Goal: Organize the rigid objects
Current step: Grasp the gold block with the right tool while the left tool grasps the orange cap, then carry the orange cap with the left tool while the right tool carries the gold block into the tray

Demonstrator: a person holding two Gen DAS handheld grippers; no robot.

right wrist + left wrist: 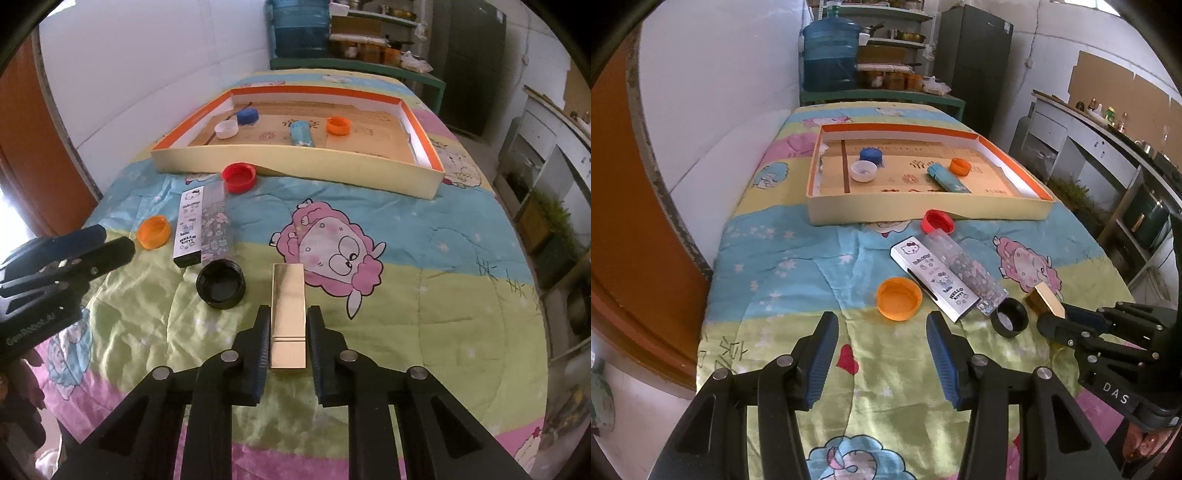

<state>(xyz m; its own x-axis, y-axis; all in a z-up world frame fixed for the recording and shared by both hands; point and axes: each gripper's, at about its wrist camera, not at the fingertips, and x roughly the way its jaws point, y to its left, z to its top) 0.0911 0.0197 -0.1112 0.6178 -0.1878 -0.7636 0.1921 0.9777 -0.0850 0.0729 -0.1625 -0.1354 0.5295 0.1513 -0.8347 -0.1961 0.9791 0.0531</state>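
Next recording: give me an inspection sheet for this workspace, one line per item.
Surface: cartoon-print quilt covering the table.
Job's things: shallow cardboard tray holds white, blue and orange caps and a blue tube; outside lie red cap, orange cap, black cap, white printed box, clear glitter tube.
Clutter: nothing seen.
Grippers: left tool open, empty; right tool shut on gold rectangular bar.
Cables: nothing seen.
Surroundings: blue water jug, shelves, dark cabinet.

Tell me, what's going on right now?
Right gripper shut on gold bar. Left gripper open, empty, just short of orange cap. Path to tray looks clear.
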